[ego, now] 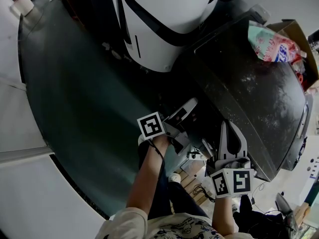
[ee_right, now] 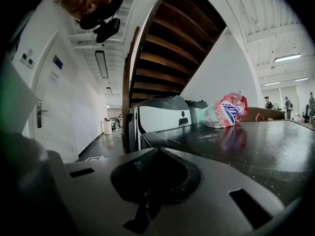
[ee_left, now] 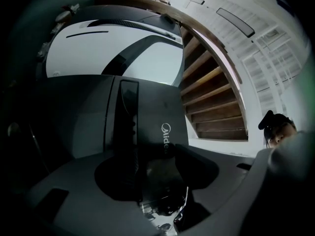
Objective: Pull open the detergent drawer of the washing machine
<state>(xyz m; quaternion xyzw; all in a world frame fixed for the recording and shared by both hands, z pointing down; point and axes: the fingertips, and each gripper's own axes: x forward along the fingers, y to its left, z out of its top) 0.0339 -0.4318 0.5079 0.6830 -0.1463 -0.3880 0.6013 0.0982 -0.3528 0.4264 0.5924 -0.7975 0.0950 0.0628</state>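
Note:
The dark washing machine (ego: pixel 249 88) fills the right of the head view. My left gripper (ego: pixel 188 106) reaches to its front upper corner, below the top's edge. In the left gripper view the drawer front (ee_left: pixel 157 112), a dark panel with a white logo, stands right before my left gripper (ee_left: pixel 165 183). Its jaws stand open with a gap between them, and the panel's lower end reaches into that gap. Whether a pad touches it I cannot tell. My right gripper (ego: pixel 230 127) hangs shut beside the machine's front, with nothing in it, and looks along the machine's top (ee_right: pixel 236 141) over its own shut jaws (ee_right: pixel 152 191).
A pink and white detergent bag (ego: pixel 271 43) lies on the machine's top beside a cardboard box (ego: pixel 299 36). A white machine (ego: pixel 164 19) stands close to the left. A wooden staircase (ee_left: pixel 216 102) rises behind. Cables (ego: pixel 202 190) lie on the floor by the person's legs.

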